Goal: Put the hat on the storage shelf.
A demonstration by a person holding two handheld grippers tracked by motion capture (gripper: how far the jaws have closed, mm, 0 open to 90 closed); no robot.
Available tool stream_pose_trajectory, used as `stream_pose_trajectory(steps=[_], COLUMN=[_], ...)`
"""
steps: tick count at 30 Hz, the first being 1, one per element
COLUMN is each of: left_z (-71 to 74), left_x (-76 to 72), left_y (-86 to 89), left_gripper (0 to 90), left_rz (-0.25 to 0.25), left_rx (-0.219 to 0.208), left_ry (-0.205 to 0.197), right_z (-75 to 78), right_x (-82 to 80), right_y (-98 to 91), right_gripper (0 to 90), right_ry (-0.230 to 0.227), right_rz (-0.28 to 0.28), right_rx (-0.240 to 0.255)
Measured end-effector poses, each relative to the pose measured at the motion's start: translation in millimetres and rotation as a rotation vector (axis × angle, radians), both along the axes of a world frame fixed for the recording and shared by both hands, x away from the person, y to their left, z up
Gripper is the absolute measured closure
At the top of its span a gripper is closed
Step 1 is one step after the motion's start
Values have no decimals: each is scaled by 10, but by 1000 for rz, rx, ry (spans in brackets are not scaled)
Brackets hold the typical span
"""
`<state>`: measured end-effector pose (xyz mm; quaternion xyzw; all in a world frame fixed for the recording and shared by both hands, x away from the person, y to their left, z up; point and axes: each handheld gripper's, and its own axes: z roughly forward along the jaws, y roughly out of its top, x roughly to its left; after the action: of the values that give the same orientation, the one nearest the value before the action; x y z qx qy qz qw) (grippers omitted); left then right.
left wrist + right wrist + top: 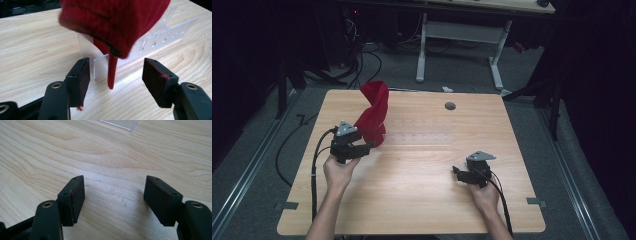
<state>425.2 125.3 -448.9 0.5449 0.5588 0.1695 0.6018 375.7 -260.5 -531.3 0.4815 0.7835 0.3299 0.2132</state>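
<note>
Both of your grippers stand with jaws apart: the left gripper [114,75] has let go of the red cloth [373,112], draped over the clear slotted rack [150,42] at the table's [422,200] far left. A hanging strip [111,72] dangles between the pads, seemingly untouched. Back that hand straight out, low and slow, so the pads don't snag it; rest the right gripper [113,200] where it sits.
</note>
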Motion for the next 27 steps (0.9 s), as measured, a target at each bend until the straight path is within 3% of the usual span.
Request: stream_pose_trajectory(steps=[11,27], left_z=[-29,-312], left_x=[-178,-401], left_y=[138,194], left_gripper=[386,365], left_rz=[29,47], left_rx=[-40,-61], left_ry=[-4,45], right_z=[0,0], right_x=[-1,-1], right_y=[1,1], right_gripper=[336,336], right_ry=[1,1], right_rz=[-1,-1], right_rx=[1,1])
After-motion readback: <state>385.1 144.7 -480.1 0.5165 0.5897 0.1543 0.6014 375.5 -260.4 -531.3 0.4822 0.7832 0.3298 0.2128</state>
